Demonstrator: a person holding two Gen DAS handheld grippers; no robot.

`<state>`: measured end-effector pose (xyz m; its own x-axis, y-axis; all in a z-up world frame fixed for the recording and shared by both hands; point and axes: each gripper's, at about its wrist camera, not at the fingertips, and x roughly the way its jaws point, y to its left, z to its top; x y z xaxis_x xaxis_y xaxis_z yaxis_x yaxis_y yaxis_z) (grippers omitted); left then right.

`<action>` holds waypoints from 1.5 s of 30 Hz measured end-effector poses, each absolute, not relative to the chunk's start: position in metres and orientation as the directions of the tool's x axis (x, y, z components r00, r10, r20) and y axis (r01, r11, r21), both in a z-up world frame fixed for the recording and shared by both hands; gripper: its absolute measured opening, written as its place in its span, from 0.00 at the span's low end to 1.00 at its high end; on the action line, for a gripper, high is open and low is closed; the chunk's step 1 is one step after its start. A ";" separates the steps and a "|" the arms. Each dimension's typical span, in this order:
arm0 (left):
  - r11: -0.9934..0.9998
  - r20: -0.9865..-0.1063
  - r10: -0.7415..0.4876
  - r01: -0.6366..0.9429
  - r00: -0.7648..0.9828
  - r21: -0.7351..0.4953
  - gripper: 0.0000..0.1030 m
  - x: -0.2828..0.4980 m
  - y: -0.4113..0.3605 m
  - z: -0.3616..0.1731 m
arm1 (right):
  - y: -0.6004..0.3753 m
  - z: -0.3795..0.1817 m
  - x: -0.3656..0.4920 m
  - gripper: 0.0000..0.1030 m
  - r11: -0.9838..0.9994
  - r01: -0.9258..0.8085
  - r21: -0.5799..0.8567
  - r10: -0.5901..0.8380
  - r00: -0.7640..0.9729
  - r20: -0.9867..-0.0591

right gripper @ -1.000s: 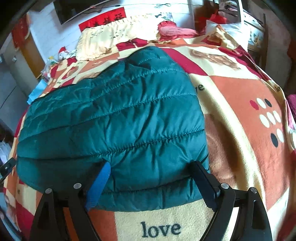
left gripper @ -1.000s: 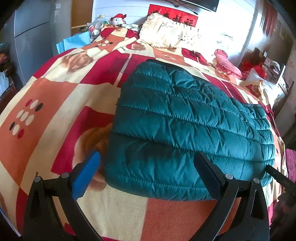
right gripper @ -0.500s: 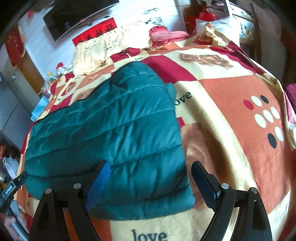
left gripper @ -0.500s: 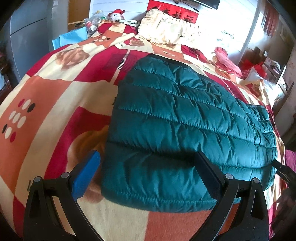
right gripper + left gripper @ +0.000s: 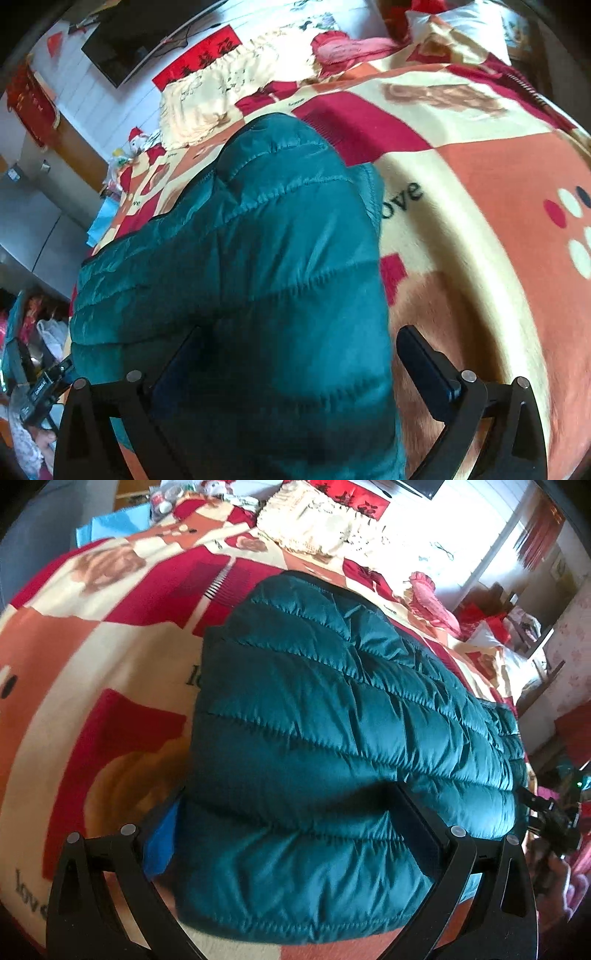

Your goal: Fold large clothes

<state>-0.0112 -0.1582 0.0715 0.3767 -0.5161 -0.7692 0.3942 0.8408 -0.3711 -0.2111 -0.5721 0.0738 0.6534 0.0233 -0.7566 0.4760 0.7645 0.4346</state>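
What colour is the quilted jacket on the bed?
The jacket is dark teal green, clearest in the left wrist view.

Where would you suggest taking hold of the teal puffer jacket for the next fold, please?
Probably by the near hem of the teal puffer jacket, one corner per tool, coming in low from the near side. It lies flat on the blanket with that thick edge facing both open tools, the left tool and right tool.

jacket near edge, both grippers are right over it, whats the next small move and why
Probably close both on the jacket hem. The left gripper and right gripper stand open astride its near edge on the blanket, the right one's jaws having just opened wider, gripping nothing.
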 end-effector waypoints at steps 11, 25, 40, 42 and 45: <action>0.808 -0.743 -0.573 0.391 0.347 -0.440 1.00 0.009 -0.167 0.058 | -0.579 0.052 -0.181 1.00 0.727 0.431 0.535 0.148 0.663 -0.734; 0.764 -0.719 -0.645 0.232 0.259 -0.602 1.00 0.030 -0.141 0.045 | -0.578 0.050 -0.192 1.00 0.728 0.418 0.544 0.127 0.698 -0.705; 0.799 -0.741 -0.583 0.405 0.334 -0.445 0.66 -0.011 -0.162 0.081 | -0.557 0.076 -0.201 0.61 0.734 0.410 0.542 0.103 0.722 -0.684; 0.787 -0.734 -0.592 0.435 0.332 -0.438 0.59 -0.021 -0.157 0.089 | -0.554 0.082 -0.211 0.56 0.721 0.400 0.566 0.114 0.737 -0.667; 0.762 -0.722 -0.619 0.459 0.309 -0.457 0.56 -0.043 -0.143 0.100 | -0.543 0.091 -0.227 0.52 0.699 0.384 0.603 0.143 0.751 -0.644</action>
<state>-0.0428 -0.1433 0.1001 0.3086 -0.6188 -0.7224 0.4589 0.7621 -0.4568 -0.2274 -0.5433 0.0912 0.7511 0.1431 -0.6445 0.3842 0.6991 0.6030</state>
